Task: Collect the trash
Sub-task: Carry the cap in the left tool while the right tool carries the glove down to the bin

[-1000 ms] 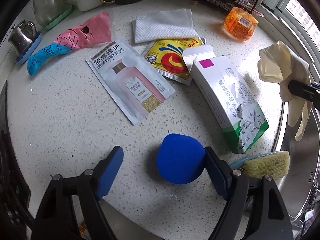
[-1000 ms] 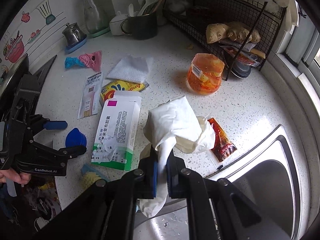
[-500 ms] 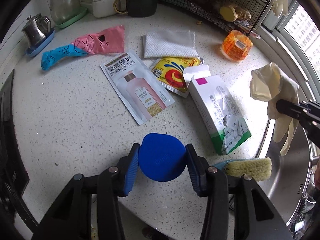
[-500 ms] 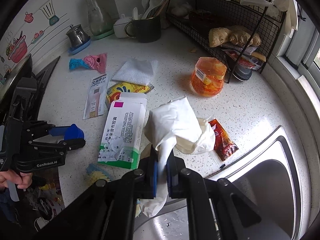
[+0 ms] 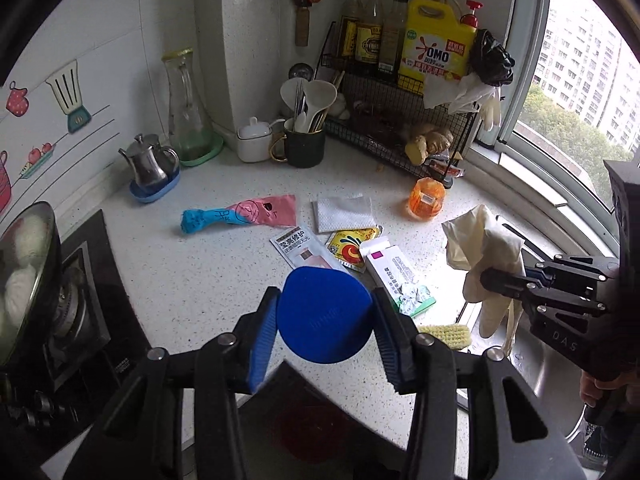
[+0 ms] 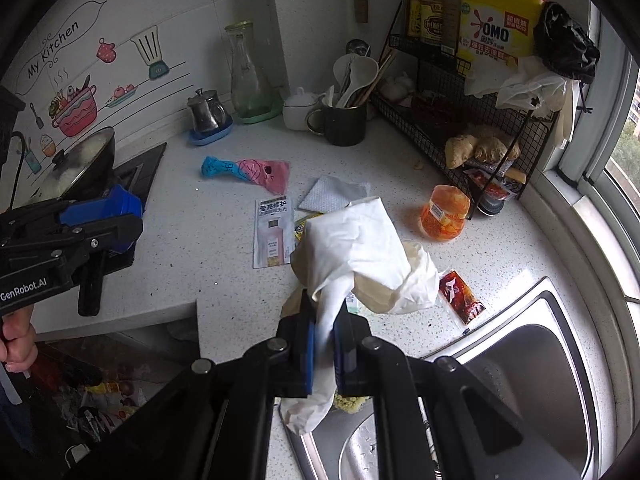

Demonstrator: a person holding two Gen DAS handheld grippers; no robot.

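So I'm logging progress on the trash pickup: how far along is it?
Early. In hand: left gripper clamps the round blue plastic lid; right gripper pinches the crumpled cream glove. Still on the counter: pink-and-blue wrapper, pink sachet, white-green box, red sauce packet.

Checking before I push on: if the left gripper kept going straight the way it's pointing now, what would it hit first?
Probably the countertop near the face-mask sachet; the left gripper is shut on the blue cap, which hides the exact spot.

Left hand-held gripper (image 5: 325,320) and right hand-held gripper (image 6: 324,344) (both angled downward) each clamped.
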